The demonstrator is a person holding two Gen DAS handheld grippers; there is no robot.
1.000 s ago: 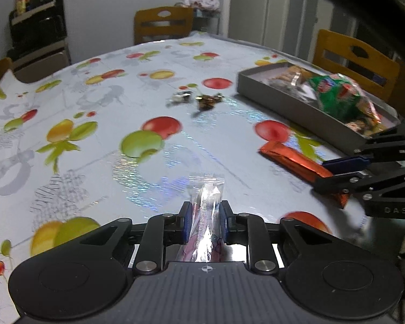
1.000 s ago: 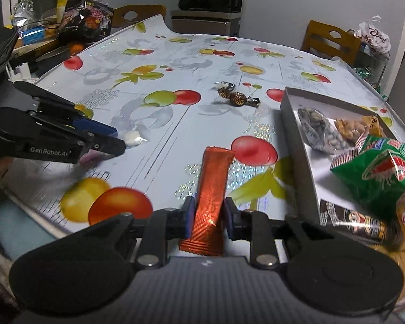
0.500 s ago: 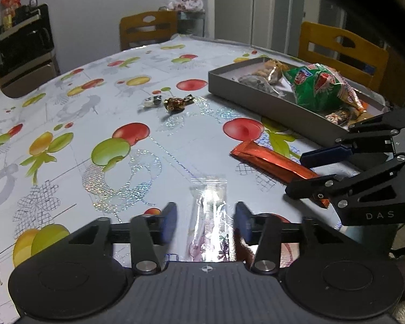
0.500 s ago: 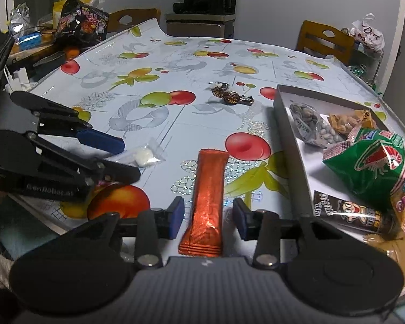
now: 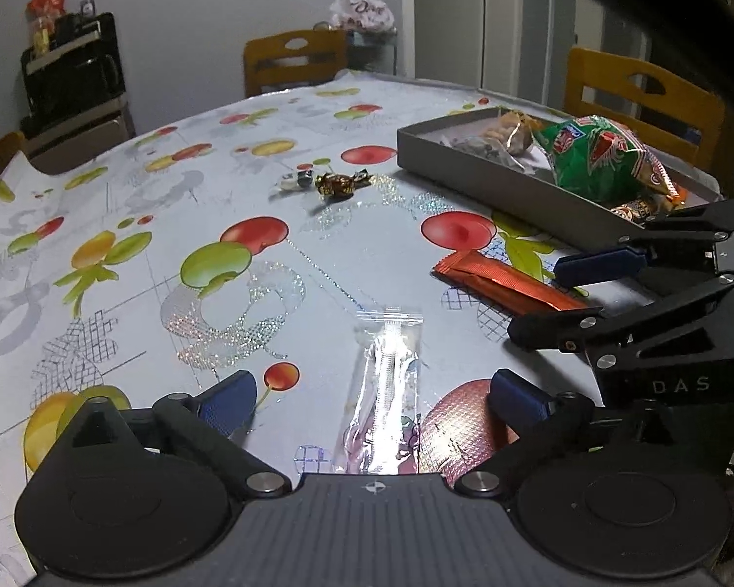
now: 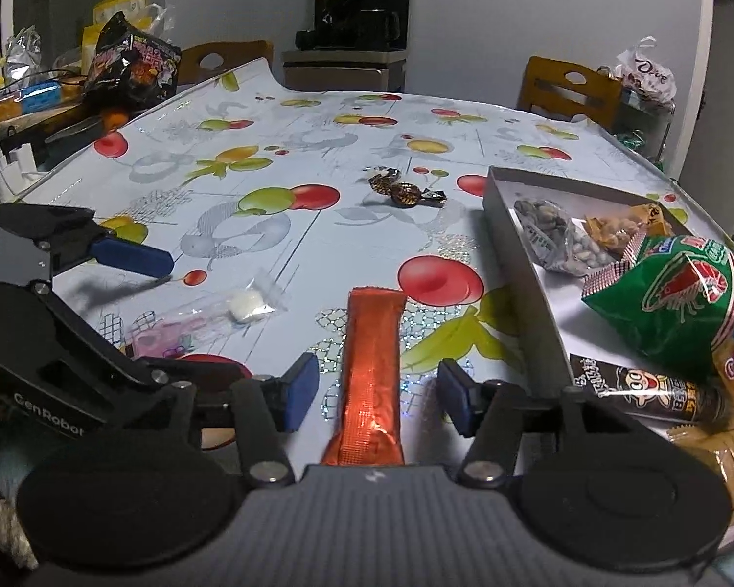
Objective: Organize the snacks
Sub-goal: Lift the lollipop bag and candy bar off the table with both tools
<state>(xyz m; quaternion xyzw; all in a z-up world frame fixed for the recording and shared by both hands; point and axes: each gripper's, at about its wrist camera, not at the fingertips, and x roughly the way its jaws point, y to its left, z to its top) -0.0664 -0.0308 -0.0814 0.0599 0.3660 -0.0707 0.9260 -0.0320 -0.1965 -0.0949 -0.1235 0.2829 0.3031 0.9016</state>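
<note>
Both snacks have just been let go on the table [image 5: 122, 205]. The left gripper [image 5: 374, 398] has been opening and stands wide apart, with the clear plastic packet [image 5: 384, 386] lying flat between its fingers, untouched. The right gripper [image 6: 374, 391] has also been opening and is partly spread; the orange foil stick [image 6: 372, 362] lies loose between its pads, just beside the grey tray [image 6: 523, 264]. The tray already holds a green snack bag [image 6: 670, 298], a bag of nuts [image 6: 558, 239] and a dark wrapped bar [image 6: 631, 386]. Two wrapped candies [image 6: 403, 191] sit farther out, well apart from both. The next move probably calls for a fresh grasp and a lift over the tray wall. A glossy fruit-print cloth covers the table; wooden chairs [image 5: 636, 93] and a dark appliance cabinet [image 5: 73, 83] stand behind.
</note>
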